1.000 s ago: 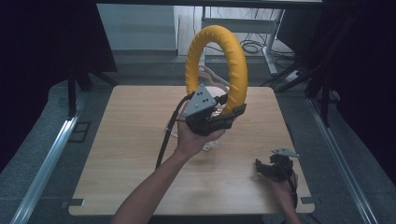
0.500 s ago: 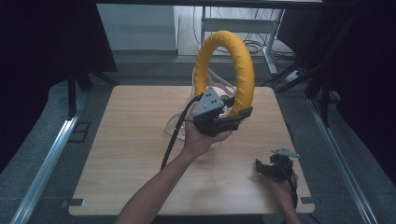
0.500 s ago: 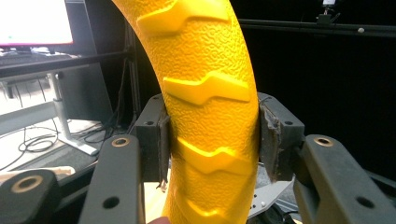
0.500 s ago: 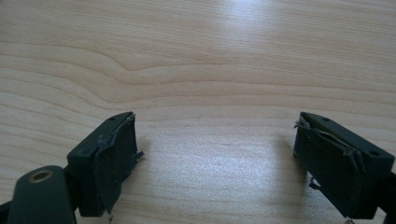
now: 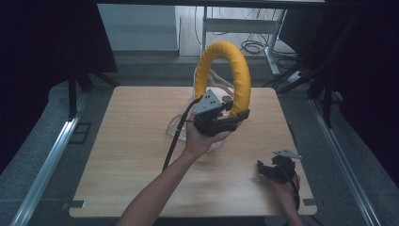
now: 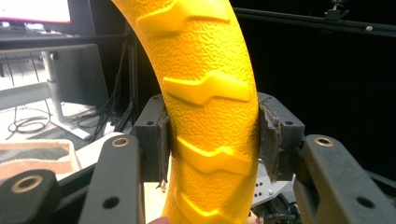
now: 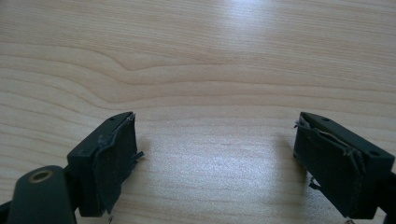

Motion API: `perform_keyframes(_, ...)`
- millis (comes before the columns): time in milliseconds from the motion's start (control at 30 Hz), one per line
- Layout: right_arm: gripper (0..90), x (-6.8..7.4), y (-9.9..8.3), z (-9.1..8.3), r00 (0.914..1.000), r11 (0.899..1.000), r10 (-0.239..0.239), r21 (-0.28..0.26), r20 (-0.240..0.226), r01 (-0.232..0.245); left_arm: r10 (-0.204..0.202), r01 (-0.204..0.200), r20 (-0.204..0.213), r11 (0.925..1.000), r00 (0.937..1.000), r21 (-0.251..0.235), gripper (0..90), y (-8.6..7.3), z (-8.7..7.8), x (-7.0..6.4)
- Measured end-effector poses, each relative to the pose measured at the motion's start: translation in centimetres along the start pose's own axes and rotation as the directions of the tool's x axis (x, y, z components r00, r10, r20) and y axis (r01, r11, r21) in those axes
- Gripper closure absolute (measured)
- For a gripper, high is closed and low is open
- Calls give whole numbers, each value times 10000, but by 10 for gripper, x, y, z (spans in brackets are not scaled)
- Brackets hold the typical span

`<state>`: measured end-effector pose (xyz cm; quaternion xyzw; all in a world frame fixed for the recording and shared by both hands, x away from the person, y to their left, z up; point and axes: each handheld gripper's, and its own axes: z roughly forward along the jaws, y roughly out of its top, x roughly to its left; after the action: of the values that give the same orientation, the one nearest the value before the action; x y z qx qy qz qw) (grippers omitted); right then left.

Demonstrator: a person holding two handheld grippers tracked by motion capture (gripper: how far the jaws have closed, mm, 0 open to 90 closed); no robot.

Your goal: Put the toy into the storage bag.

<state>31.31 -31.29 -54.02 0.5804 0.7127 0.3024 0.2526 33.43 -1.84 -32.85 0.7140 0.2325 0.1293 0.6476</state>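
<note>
A yellow ring [image 5: 244,80] with a raised tread pattern stands upright in the air above the middle of the wooden table [image 5: 122,141]. My left gripper [image 5: 234,118] is shut on its lower right part. In the left gripper view the ring [image 6: 210,93] runs up between both pads [image 6: 163,144], which press on its sides. My right gripper [image 5: 271,169] rests low at the table's near right, held by a hand. In the right gripper view it [image 7: 215,158] is open over bare wood, with nothing between its fingers.
A clear plastic object [image 5: 180,126] lies on the table behind and below the ring, partly hidden by the hand. Desk legs and cables [image 5: 254,47] stand on the floor beyond the far edge. Metal rails [image 5: 47,160] run along both sides.
The left gripper has carried the ring a little to the right and slightly lower, and the ring has turned a bit. The right gripper has stayed in place.
</note>
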Motion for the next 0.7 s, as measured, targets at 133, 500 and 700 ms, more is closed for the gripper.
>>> perform_keyframes(133, 136, 0, 0, 0, 10000, 10000, 23, 14, -6, -23, -71, 72, -43, 9998, 10000, 164, 512, -7, 3, 6)
perform_keyframes(500, 136, 0, 0, 0, 10000, 10000, 23, 26, -24, -23, -572, 582, -195, 9969, 9982, 532, 511, -25, 9, 22)
perform_keyframes(700, 136, 0, 0, 0, 10000, 10000, 25, 26, -22, -25, -775, 793, -317, 9951, 9965, 590, 511, -31, 11, 27)
